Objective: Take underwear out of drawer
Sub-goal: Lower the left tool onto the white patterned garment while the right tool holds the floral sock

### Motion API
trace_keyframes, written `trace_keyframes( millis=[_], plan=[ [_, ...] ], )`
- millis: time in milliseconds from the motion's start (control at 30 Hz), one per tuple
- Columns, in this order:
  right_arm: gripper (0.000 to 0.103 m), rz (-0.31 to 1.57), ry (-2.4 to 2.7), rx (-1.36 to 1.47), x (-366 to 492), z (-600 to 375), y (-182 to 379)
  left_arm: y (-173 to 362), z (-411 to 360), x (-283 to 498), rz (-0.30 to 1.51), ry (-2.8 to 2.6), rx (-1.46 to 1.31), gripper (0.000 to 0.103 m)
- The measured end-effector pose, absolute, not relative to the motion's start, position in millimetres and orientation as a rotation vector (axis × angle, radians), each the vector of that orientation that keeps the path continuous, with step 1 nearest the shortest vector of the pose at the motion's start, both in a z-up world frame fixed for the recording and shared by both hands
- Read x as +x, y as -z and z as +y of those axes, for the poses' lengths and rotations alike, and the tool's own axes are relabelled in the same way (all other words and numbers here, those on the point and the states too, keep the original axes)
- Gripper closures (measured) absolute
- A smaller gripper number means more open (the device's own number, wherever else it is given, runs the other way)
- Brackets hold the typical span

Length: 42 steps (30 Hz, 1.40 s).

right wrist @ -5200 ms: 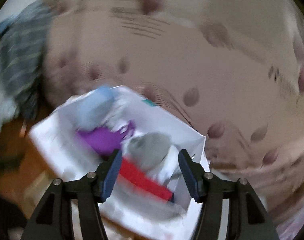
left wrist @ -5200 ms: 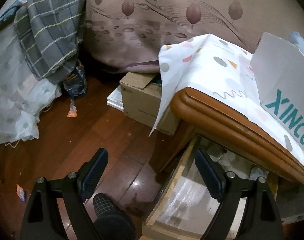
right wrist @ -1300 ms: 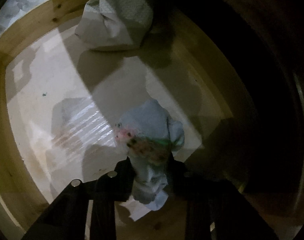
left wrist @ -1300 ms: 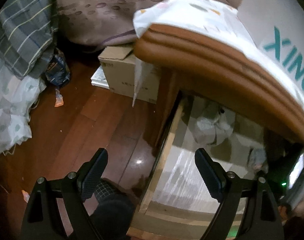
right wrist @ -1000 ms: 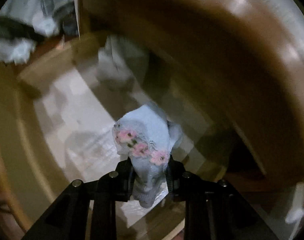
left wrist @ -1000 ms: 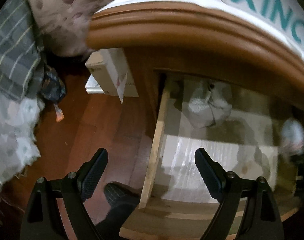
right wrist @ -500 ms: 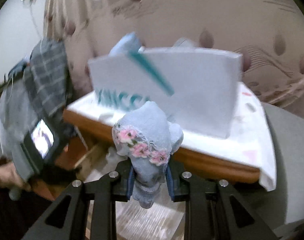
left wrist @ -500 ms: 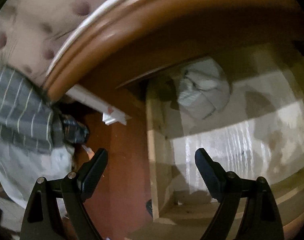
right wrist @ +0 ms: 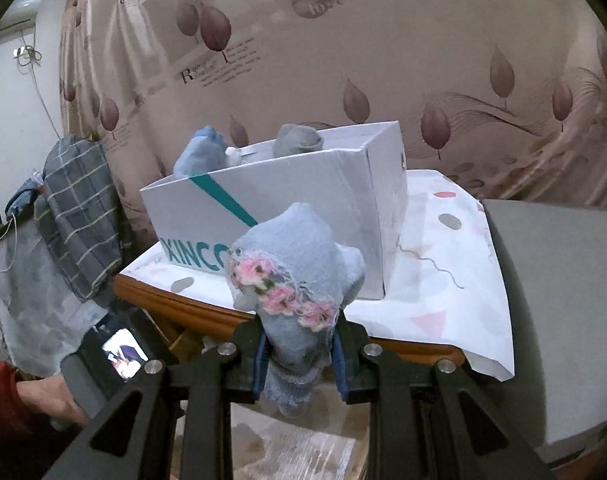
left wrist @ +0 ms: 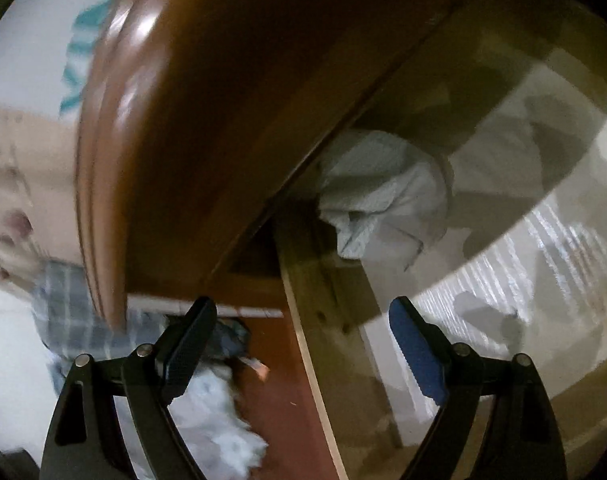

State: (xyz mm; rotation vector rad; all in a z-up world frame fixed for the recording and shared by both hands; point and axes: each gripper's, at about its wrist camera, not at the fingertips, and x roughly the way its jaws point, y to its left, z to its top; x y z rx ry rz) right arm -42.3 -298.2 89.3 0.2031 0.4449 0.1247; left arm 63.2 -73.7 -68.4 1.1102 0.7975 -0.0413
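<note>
1. Your right gripper (right wrist: pixel 299 360) has its jaws pinched on the light blue underwear (right wrist: pixel 295 280), a bunched piece with a band of pink flower trim across its front.
2. That underwear is out of the drawer, held up in front of the white box (right wrist: pixel 303 216) with teal lettering that stands on the patterned cloth (right wrist: pixel 443 288) covering the wooden table (right wrist: pixel 207 312).
3. Blue and grey bundles (right wrist: pixel 299 140) of fabric show above the box rim.
4. Behind the table hangs a leaf-print curtain (right wrist: pixel 343 60); a grey plaid cloth (right wrist: pixel 83 216) is draped at the left.
5. Your left gripper (left wrist: pixel 303 344) has its jaws spread wide and holds nothing.
6. It points at the open drawer (left wrist: pixel 327 320) below the table's rounded brown edge (left wrist: pixel 183 120), straddling the drawer's pale wooden side wall.
7. Inside the drawer, a crumpled white garment (left wrist: pixel 383 196) lies toward the back corner, partly in shadow, on the pale drawer floor (left wrist: pixel 543 280).
8. The left wrist view is motion-blurred at its left side.
</note>
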Motion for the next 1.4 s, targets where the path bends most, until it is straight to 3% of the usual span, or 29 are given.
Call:
trace_keyframes(
  millis=[100, 500, 633, 867, 1233, 1400],
  plan=[
    [0.077, 0.448, -0.132, 0.214, -41.4, -298.8, -88.7, 77.9, -80.7, 65.9, 0.812, 0.068, 1.143, 0.032],
    [0.077, 0.452, -0.146, 0.223, -43.0, -303.8, -90.2, 111.4, -91.9, 100.6, 0.989, 0.22, 1.12, 0.032],
    [0.077, 0.455, -0.154, 0.229, -41.6, -311.0, -90.5, 117.9, -91.0, 108.9, 0.968, 0.237, 1.159, 0.041],
    [0.077, 0.442, -0.162, 0.263, -44.2, -319.5, -93.2, 127.2, -85.8, 117.5, 0.863, 0.252, 1.27, 0.039],
    [0.077, 0.458, -0.183, 0.295, -42.0, -320.7, -93.1, 142.7, -88.4, 99.4, 0.822, 0.28, 1.394, 0.02],
    [0.077, 0.47, -0.197, 0.285, -39.0, -315.8, -91.1, 150.0, -92.3, 88.8, 0.77, 0.294, 1.446, 0.018]
  ],
)
